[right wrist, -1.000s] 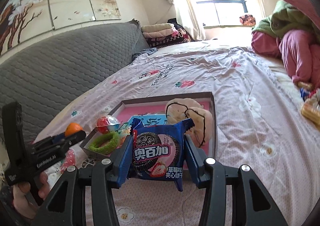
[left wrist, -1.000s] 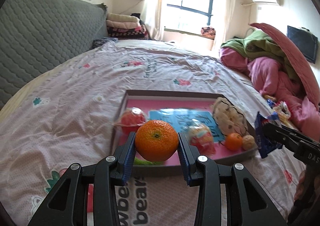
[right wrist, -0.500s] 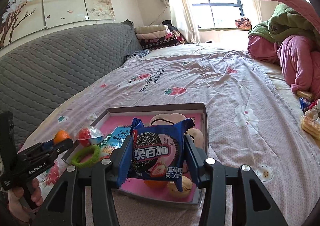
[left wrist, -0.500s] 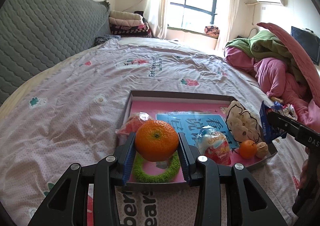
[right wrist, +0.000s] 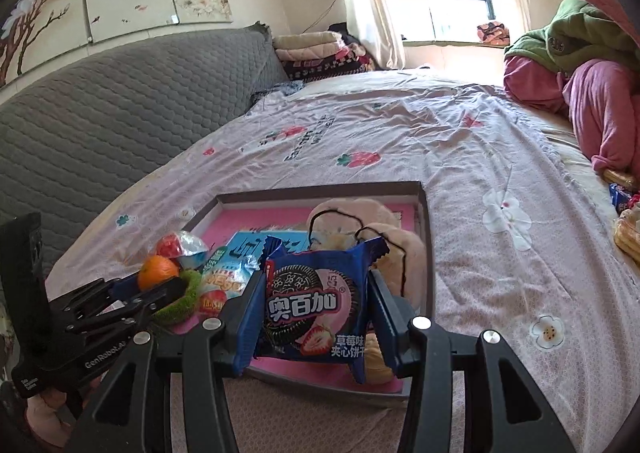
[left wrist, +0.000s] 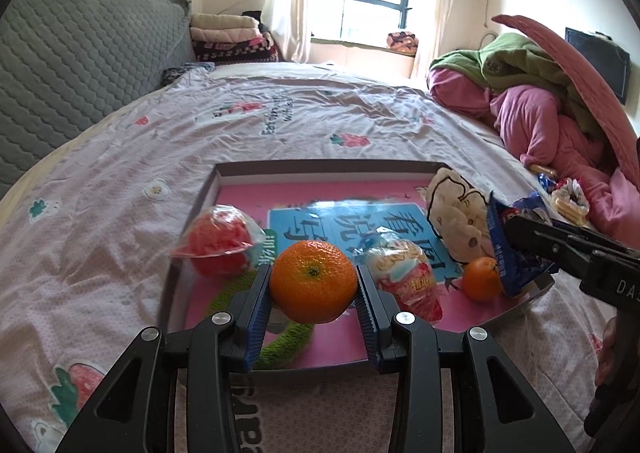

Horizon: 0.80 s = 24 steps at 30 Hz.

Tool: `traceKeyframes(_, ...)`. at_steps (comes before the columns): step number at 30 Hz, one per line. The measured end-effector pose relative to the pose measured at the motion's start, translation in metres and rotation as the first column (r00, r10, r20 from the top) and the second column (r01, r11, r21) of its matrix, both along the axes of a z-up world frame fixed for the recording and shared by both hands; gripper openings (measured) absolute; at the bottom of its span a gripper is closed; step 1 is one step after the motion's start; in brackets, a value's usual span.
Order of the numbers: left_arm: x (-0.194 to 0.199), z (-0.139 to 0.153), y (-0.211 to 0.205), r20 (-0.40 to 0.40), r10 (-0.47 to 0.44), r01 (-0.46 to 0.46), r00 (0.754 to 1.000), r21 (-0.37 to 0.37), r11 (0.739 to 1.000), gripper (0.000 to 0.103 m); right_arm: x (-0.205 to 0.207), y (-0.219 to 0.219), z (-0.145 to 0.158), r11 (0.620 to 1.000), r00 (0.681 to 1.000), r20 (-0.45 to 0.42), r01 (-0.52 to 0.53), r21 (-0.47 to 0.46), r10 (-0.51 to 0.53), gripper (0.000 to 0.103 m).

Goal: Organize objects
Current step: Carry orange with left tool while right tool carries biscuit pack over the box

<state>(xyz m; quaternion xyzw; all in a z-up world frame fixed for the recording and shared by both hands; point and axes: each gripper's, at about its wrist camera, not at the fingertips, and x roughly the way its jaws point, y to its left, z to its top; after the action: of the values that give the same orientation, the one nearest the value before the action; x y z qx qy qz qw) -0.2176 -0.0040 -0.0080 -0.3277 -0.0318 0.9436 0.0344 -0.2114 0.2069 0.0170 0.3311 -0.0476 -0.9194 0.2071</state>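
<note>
Orange mandarin clamped in left gripper; right gripper grips cookie packet.

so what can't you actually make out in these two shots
- Green ring: left wrist view, partly behind the held orange and the left gripper.
- Pastry at the tray's near edge: right wrist view, mostly behind the cookie packet in the right gripper.
- Blue card's print: left wrist view, smeared and partly covered by snacks.
- Packets on the bed: right wrist view, cut off by the frame edge.
</note>
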Motion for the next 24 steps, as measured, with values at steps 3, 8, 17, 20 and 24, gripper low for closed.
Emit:
traceKeyframes(3,-0.001,-0.002,0.005,0.005,-0.009,0.009,1.000,-0.003,1.000,0.041,0.000,-0.003,-0.003,1.000,1.000,0.008,-0.004,0.012,0.004,0.050)
traceKeyframes(8,-0.001,-0.006,0.012,0.011,-0.026,0.026,1.000,-0.009,1.000,0.041,0.000,-0.005,-0.008,1.000,1.000,0.028,-0.004,0.019,0.003,0.050)
traceKeyframes(17,0.000,-0.013,0.026,0.033,-0.061,0.062,0.998,-0.024,0.998,0.041,-0.002,-0.006,-0.012,0.999,0.999,0.040,-0.001,0.037,-0.001,0.050)
traceKeyframes(20,-0.002,-0.015,0.029,0.044,-0.068,0.069,0.997,-0.029,0.997,0.041,-0.003,-0.006,-0.014,0.999,0.999,0.045,0.007,0.047,-0.009,0.050)
traceKeyframes(24,-0.003,-0.016,0.032,0.048,-0.074,0.076,0.996,-0.034,0.997,0.041,-0.003,-0.006,-0.015,0.999,0.999,0.045,0.010,0.047,-0.013,0.051)
